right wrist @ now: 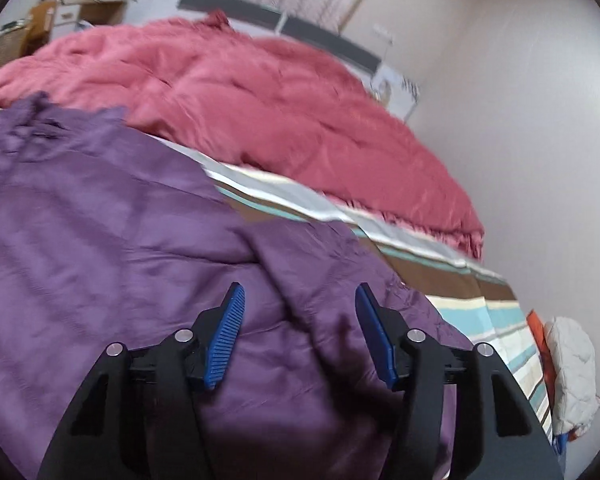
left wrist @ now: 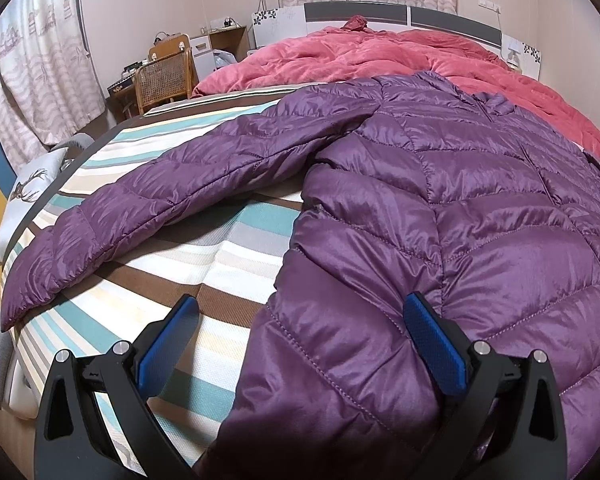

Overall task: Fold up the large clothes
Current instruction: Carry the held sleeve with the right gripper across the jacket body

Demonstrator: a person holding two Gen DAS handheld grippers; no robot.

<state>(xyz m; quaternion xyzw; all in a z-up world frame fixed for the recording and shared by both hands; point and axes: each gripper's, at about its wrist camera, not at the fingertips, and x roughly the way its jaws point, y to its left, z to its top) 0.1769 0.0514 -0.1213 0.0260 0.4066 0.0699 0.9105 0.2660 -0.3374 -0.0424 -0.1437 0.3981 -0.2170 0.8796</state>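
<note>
A purple quilted down jacket (left wrist: 440, 208) lies spread on the striped bed sheet (left wrist: 204, 264), one sleeve (left wrist: 112, 224) stretched out to the left. My left gripper (left wrist: 300, 308) is open wide over the jacket's lower left edge, its right finger (left wrist: 432, 344) above the fabric and its left finger (left wrist: 168, 344) above bare sheet. In the blurred right wrist view the same jacket (right wrist: 100, 220) fills the left half. My right gripper (right wrist: 299, 292) hovers open just above a rumpled fold of it, with nothing pinched between the pads.
A pink duvet (left wrist: 380, 56) is heaped at the head of the bed, against the headboard (left wrist: 360, 12). A wicker chair (left wrist: 164, 76) and desk stand far left by curtains. A deer-print pillow (left wrist: 28, 184) sits off the left edge. A white quilted bundle (right wrist: 568, 364) lies by the bed's right edge.
</note>
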